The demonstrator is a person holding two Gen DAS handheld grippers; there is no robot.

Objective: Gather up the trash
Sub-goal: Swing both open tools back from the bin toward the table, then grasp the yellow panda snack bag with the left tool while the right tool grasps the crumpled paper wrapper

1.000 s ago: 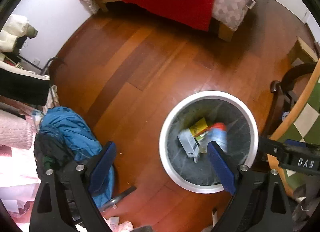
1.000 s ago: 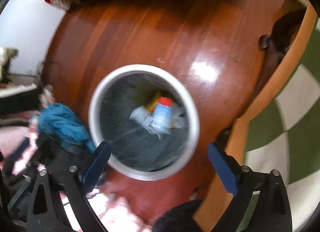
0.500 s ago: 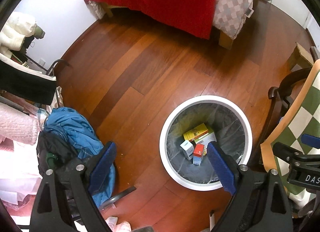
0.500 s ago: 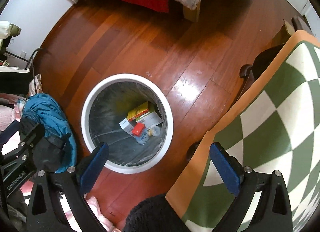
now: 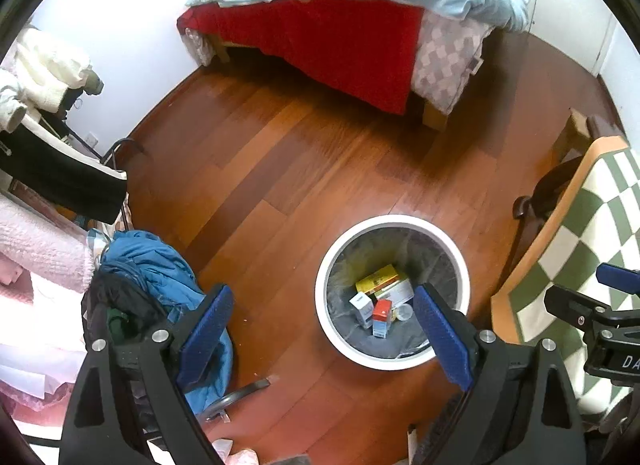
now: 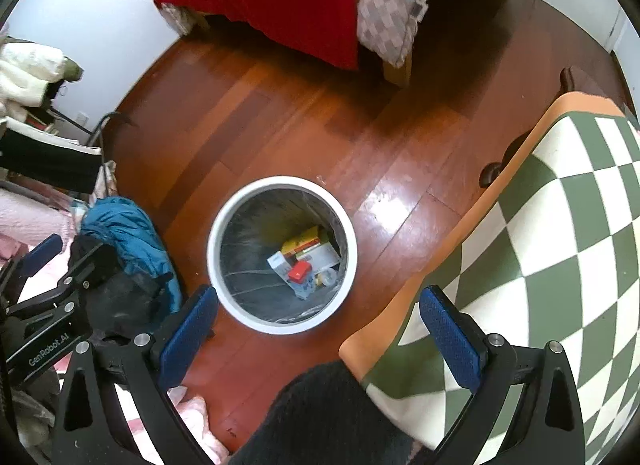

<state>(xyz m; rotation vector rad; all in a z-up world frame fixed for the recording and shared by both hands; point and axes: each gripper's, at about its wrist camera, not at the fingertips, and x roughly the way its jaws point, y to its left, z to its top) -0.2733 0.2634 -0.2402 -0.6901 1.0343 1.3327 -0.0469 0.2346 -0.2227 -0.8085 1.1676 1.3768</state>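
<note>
Both grippers hang high over the bedroom floor, and both are empty: the left gripper has its blue pads spread wide with nothing between them, and the right gripper is just as wide and just as bare. Down below stands the white bin, upright on the wood, just beside the chair with the green-and-white checked blanket. The trash lies at the bottom of the bin's grey liner: a yellow box, a white box beside it, a red-topped carton leaning against them, and a small round clear piece that is too small to name. So that load looks delivered, and the step in hand appears to be finding the next piece. To the left there is a blue jacket heaped over dark clothes, with pale crumpled scraps on the floor at the bottom edge of the left view; whether those are litter cannot be told from here. To do this well, the person should sweep the cameras slowly across the floor so that small bits are not missed, pick one clear target, and bring a single gripper down over it with the pads kept wide until they straddle it. The clothes heap is best avoided, since a loose sleeve could snag in the pads. The bin wants to stay where it is, within easy reach of both grippers.
</note>
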